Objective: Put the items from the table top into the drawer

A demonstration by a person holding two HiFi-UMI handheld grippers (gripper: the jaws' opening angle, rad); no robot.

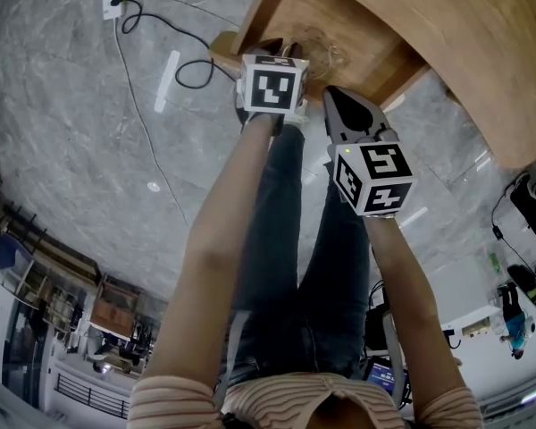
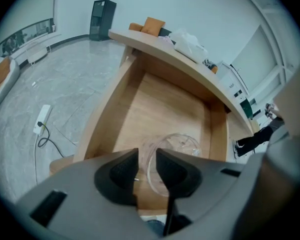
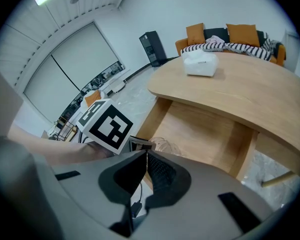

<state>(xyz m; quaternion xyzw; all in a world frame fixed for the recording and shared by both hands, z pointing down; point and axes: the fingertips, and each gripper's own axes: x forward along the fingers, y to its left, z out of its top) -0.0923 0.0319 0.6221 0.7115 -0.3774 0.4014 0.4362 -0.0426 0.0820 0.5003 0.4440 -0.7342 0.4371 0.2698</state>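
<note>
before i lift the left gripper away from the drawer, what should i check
1. Clear round container lies inside the open wooden drawer: ok.
2. Left gripper jaws apart: ok.
3. Container rim free of the left pads: cannot tell.
4. Right gripper shut, empty: ok.
5. Wooden table top cleared: not ok, a white soft pack sits on it.
</note>
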